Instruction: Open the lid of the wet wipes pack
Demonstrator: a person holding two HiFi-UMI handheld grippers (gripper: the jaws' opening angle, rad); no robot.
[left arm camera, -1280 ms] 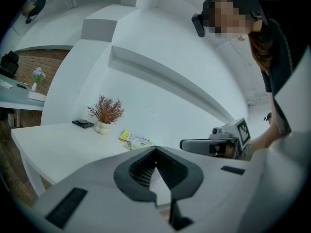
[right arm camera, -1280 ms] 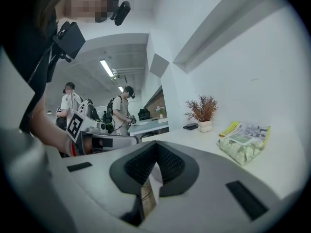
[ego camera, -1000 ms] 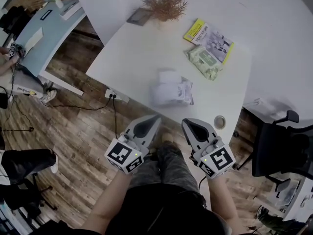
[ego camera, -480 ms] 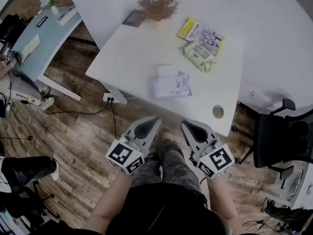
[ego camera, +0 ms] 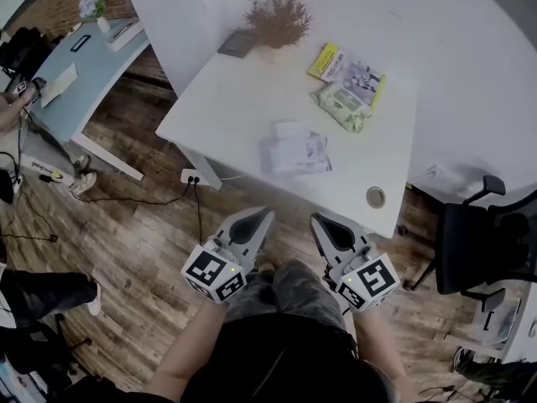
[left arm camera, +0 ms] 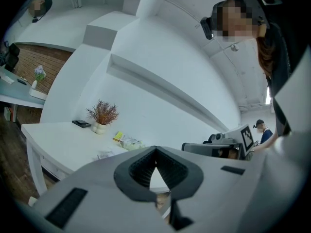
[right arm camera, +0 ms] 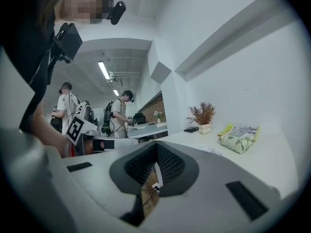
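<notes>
Both grippers hung short of the white table [ego camera: 235, 99], level over the person's lap and well apart from anything on it. The left gripper [ego camera: 262, 218] had its jaws pressed together with nothing between them; through the small gap behind the tips only the table edge and the floor showed. The right gripper [ego camera: 320, 222] was closed and empty in the same way.

The green wet wipes pack [ego camera: 342, 107] lay flat toward the far right of the tabletop with its lid down, touching the near edge of a yellow-edged booklet [ego camera: 352, 70]. The right gripper view showed the same pack [right arm camera: 238, 140] out ahead on the table, untouched. A white plastic packet [ego camera: 295, 151] sat nearer the middle. A dried plant [ego camera: 278, 19] stood at the far edge with a dark flat device [ego camera: 239, 43] just beside it. A round cable grommet [ego camera: 375, 196] sat in the near right corner.

Against the picture from a second before, nothing on the table had changed place: pack, booklet, packet and plant kept the same arrangement. The jaws of both grippers were as tightly closed as then. The whole table sat slightly higher in the head view, so the strip of wooden floor [ego camera: 151, 225] between the gripper tips and the table's near edge was a little wider. The white packet, smeared a second ago, was sharper.
</notes>
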